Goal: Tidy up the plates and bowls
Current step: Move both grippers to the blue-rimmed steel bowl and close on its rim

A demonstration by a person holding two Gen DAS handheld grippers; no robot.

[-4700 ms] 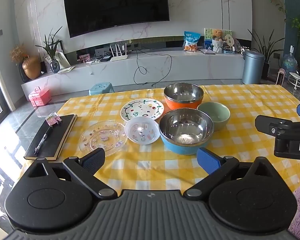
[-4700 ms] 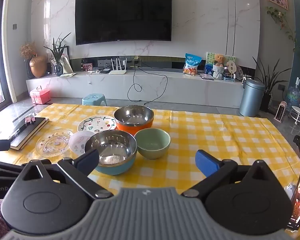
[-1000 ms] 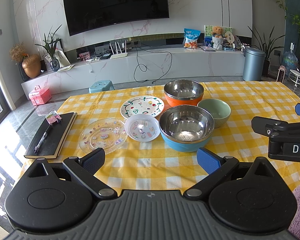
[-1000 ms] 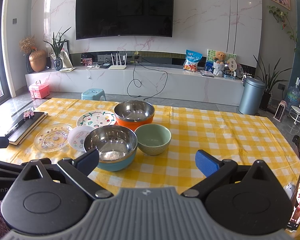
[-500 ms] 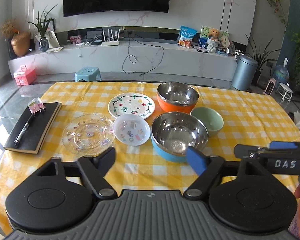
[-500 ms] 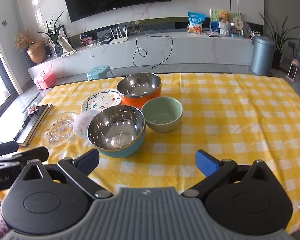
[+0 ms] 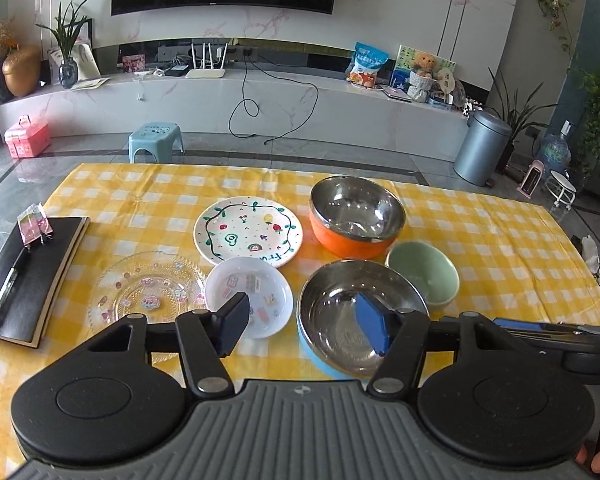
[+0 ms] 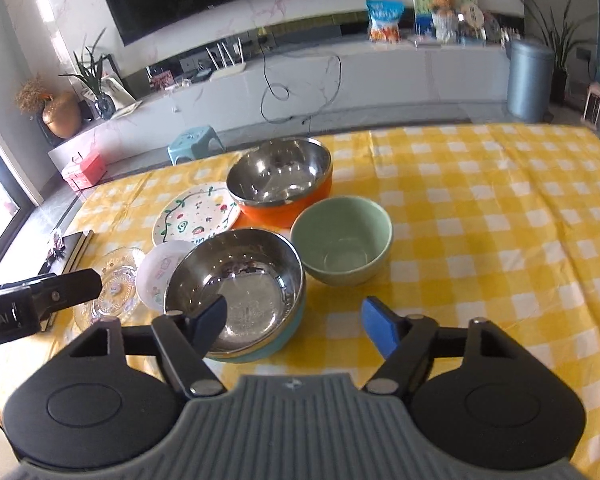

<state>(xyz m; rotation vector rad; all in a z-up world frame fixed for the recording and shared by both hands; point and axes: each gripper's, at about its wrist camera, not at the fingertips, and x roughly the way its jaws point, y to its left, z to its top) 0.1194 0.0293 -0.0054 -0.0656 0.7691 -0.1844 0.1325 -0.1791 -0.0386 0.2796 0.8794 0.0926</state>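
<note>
Hovering nearer the blue steel bowl (image 7: 352, 312) now, left tool (image 7: 306, 330) and right tool (image 8: 296, 322) narrowing, still apart, gripping nothing.

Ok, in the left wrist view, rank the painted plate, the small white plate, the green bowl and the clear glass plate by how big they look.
Largest to smallest:
1. clear glass plate and painted plate: too alike to rank, and the glass one is nearer the camera and partly hidden.
2. small white plate.
3. green bowl, partly hidden by the blue-based steel bowl.
</note>
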